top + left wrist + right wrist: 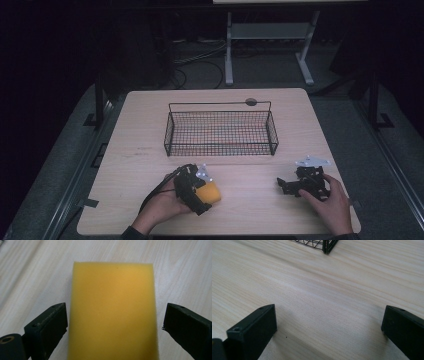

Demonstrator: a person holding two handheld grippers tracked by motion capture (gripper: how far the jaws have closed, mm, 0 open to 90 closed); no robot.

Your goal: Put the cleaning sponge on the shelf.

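We have the left gripper (200, 192) low over the sponge (209, 192) at the near edge of the table (140, 150) — jaws spread wide, 1 on each side, nothing clamped yet. In the left gripper view the sponge (113, 312) lies flat between the 2 jaws, its long axis running straight away from us along the gripper's own line, so the jaws face its 2 long sides. The left jaw sits just beside the sponge; the right stands a little apart. We judge a plain squeeze is all the next move needs. The basket (220, 131) waits farther back, well apart. The right gripper (292, 186) rests on the table to the right — jaws apart, holding nothing, and farther from the sponge.
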